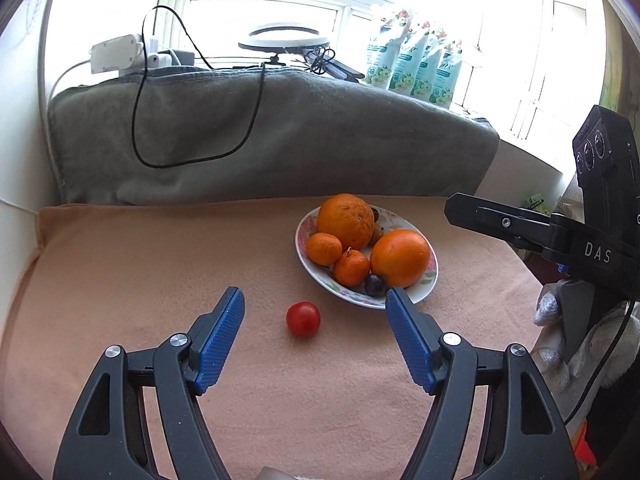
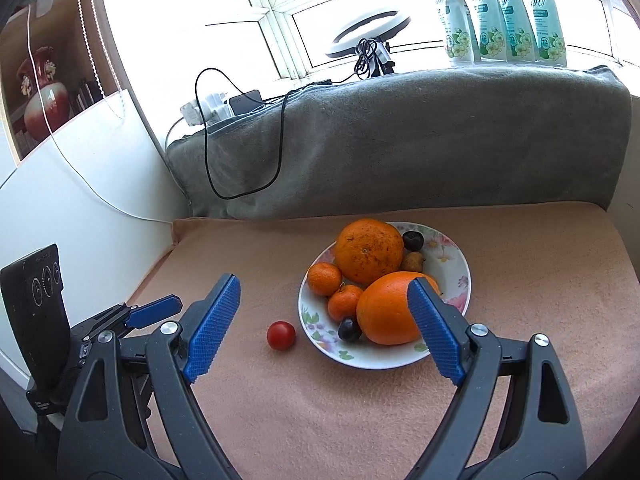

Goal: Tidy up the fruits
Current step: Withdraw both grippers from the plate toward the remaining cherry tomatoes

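Tomato: small red round fruit (image 1: 303, 319), smooth and glossy, lying alone on the peach cloth just beside the plate's near-left rim, apart from it.
Plate: white oval dish with a flower print (image 2: 452, 252), resting on the cloth toward the right of the surface, holding all the other fruit.
Large oranges: two; the back one (image 2: 369, 251) is dull with dark speckles on the skin, the front one (image 2: 386, 312) is smooth and bright.
Mandarins: two small orange ones (image 1: 324, 248) (image 1: 351, 267), side by side on the plate's left part, touching the big oranges; the nearer shows a stem stub.
Dark fruits: one purple plum-like fruit (image 1: 375, 285) at the near rim, another (image 2: 413, 241) at the far side.
Brown fruit: small pear-like piece (image 2: 412, 261) between the two oranges and the far dark fruit.
Left claw: (image 1: 315, 311) blue pads spread wide, holding nothing, the tomato seen between them.
Right claw: (image 2: 324, 300) spread wide, empty, above the cloth before the plate.
Surface: peach blanket (image 1: 160, 260); grey blanket (image 1: 280, 132) behind it.
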Demonstrator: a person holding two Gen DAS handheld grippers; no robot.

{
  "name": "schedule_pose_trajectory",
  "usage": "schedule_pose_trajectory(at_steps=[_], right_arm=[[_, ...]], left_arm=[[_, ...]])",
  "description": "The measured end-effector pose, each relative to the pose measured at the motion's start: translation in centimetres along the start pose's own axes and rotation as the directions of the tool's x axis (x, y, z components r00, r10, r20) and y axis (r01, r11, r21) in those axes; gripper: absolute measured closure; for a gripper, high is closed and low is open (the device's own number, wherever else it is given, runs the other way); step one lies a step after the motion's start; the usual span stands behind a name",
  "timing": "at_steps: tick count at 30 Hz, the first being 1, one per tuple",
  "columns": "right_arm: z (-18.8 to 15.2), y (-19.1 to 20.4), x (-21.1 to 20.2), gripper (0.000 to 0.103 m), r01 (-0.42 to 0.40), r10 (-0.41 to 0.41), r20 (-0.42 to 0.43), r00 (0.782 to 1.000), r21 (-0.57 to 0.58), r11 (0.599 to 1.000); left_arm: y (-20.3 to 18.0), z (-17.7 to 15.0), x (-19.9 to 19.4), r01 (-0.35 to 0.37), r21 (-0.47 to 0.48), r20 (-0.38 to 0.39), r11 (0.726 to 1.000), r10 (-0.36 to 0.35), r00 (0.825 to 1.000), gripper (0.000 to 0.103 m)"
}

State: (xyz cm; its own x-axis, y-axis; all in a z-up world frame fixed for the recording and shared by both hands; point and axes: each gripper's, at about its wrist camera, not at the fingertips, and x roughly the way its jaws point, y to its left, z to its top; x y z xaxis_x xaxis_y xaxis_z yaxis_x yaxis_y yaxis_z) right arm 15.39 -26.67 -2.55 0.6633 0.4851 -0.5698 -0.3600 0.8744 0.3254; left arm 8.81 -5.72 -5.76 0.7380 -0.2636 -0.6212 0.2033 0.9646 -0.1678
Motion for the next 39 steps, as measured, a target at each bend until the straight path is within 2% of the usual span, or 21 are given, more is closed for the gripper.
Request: schedule_pose_trajectory(at_steps=[19, 29, 32, 35, 38, 39], right_arm=[[-3.6, 4.9, 0.7, 0.015, -0.056, 0.051, -0.063, 0.997, -0.084, 0.995], [-6.0, 6.8, 3.2, 0.016, -0.098, 0.081, -0.143, 0.986, -0.110, 0.989], [-6.5, 7.3, 4.6, 0.029, -0.098, 0.076, -0.181, 0.980, -0.113, 0.989], [-7.1, 7.3, 6.2, 0.033, -0.081, 0.056, -0.217, 0.975, -0.109, 0.991], [-7.3, 7.1, 7.9, 0.051, -0.064, 0.040, -0.257, 0.966, -0.086, 0.994], [-7.4, 7.0, 8.4, 0.053, -0.060, 0.037, -0.267, 0.963, -0.079, 0.995]], left_arm=[[7.4, -3.3, -2.3, -0.121, -0.104, -0.036, 0.987, 0.118, 0.992, 0.030], [9.5, -5.3, -2.3, -0.130, -0.146, -0.058, 0.981, 0.123, 0.991, 0.030], [9.6, -5.6, -2.1, -0.121, -0.147, -0.063, 0.982, 0.112, 0.992, 0.031], [9.7, -5.7, -1.6, -0.102, -0.154, -0.076, 0.983, 0.092, 0.993, 0.039], [9.8, -5.8, -0.8, -0.076, -0.167, -0.090, 0.983, 0.062, 0.994, 0.047], [9.8, -5.8, -0.5, -0.065, -0.169, -0.097, 0.983, 0.049, 0.994, 0.051]])
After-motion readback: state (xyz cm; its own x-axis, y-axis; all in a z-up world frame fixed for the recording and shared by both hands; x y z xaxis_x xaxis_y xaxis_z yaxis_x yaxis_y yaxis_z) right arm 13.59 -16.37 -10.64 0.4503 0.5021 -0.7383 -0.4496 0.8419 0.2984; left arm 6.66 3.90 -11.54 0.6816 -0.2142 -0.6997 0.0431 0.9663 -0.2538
